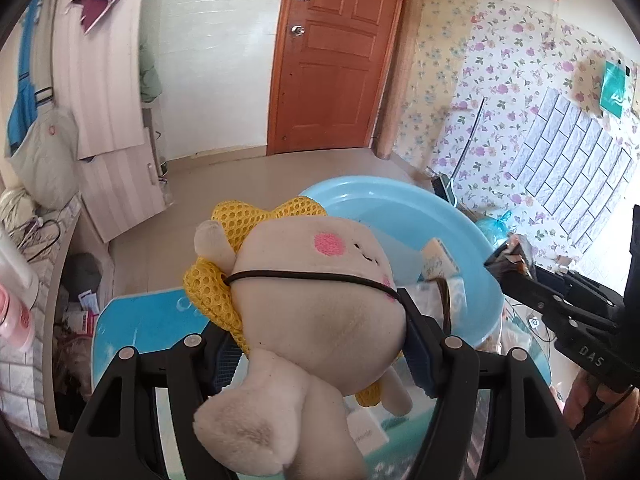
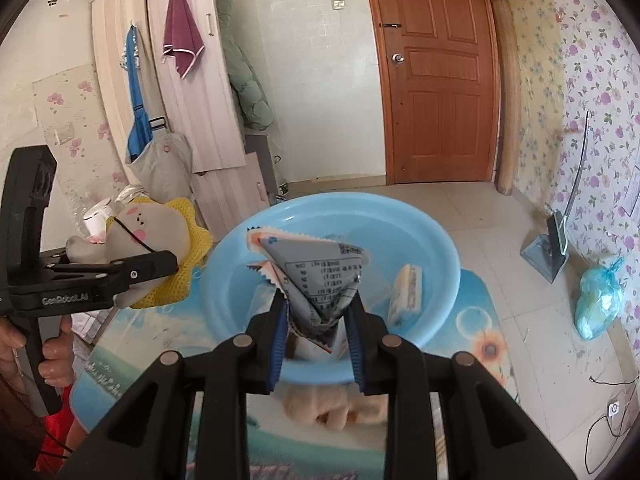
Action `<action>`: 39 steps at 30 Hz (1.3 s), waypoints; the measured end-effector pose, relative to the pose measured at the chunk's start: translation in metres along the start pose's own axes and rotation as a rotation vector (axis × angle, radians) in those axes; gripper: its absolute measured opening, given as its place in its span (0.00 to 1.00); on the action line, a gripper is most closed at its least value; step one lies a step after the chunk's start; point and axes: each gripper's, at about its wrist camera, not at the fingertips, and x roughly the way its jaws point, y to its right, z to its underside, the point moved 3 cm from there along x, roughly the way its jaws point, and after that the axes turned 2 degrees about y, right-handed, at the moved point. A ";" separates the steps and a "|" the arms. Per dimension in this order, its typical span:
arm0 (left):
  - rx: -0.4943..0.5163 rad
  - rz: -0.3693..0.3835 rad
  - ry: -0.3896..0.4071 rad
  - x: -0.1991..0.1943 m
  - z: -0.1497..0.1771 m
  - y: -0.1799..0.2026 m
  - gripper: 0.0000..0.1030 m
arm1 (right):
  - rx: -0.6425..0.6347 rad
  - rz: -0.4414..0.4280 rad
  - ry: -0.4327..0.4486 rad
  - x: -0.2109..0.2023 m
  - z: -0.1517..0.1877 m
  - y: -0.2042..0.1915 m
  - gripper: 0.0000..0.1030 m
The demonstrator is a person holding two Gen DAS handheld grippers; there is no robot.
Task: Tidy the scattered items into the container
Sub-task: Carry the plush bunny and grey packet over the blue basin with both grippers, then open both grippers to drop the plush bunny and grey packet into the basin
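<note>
Basin [image 2: 424, 216] on surface: one small packet [image 2: 406, 290] already inside | right fingers [image 2: 318, 322] clamped on foil sachet [image 2: 316, 276] over basin | left fingers [image 1: 320, 344] gripping plush toy [image 1: 316, 300] beside basin rim | both drops pending, roughly mid-task.

On my right wrist view I read "GenRobot.AI" in pale letters on the black plastic body of the left gripper [image 2: 160, 266]. On my left wrist view, "DAS" stands on the black body of the right gripper [image 1: 508, 258]. The crumpled grey printed packet [image 2: 320, 280] carries print too small to read.
</note>
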 end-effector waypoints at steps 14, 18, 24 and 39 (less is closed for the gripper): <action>0.083 0.028 -0.078 0.065 -0.020 0.026 0.71 | 0.014 -0.011 -0.051 0.053 -0.009 0.018 0.28; 0.076 0.034 -0.102 0.069 -0.013 0.024 0.80 | 0.017 -0.009 -0.073 0.058 -0.004 0.021 0.31; 0.059 0.032 -0.097 0.057 -0.006 0.020 0.85 | 0.013 0.008 -0.072 0.047 0.000 0.013 0.43; 0.089 0.046 -0.083 0.011 0.024 0.032 0.95 | 0.018 0.040 -0.088 0.003 0.023 -0.007 0.43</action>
